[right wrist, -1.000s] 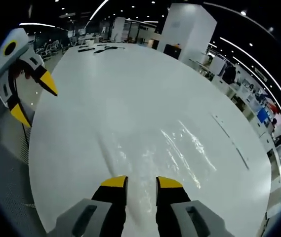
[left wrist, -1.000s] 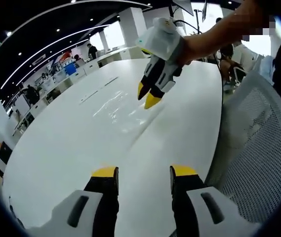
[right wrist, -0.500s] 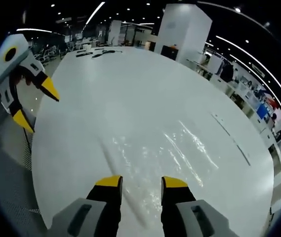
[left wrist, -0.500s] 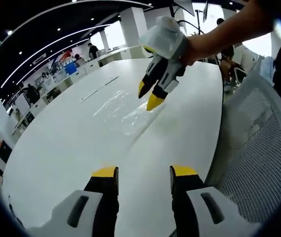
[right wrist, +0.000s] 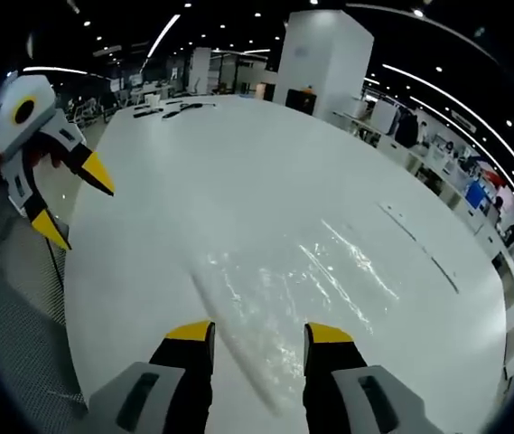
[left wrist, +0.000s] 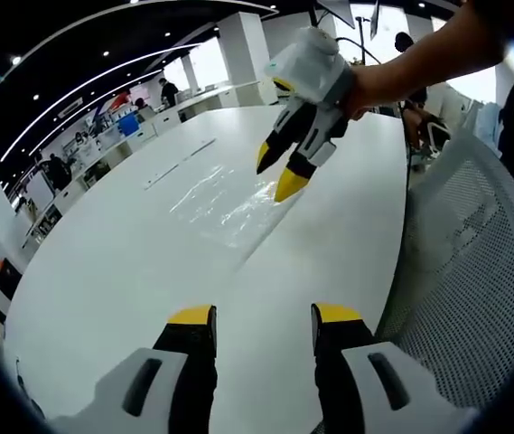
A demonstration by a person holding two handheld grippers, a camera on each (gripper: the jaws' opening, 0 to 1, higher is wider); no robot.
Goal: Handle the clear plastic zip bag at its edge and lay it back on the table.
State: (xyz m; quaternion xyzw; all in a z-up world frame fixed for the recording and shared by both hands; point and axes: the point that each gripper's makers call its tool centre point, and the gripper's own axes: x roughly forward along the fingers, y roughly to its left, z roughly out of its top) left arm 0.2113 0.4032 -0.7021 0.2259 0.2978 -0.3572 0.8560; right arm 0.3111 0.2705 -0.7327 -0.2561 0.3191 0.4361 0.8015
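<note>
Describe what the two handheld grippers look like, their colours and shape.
Both match: the left gripper and right gripper have light grey bodies with dark slots, and black fingers ending in yellow tips. Seen from outside, each body is white and bulky, narrowing to two pointed fingers.

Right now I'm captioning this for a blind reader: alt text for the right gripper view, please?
A clear zip bag lies flat on a white table, just ahead of the open right tongs. The left tongs, also open, hang at the table's left edge.
</note>
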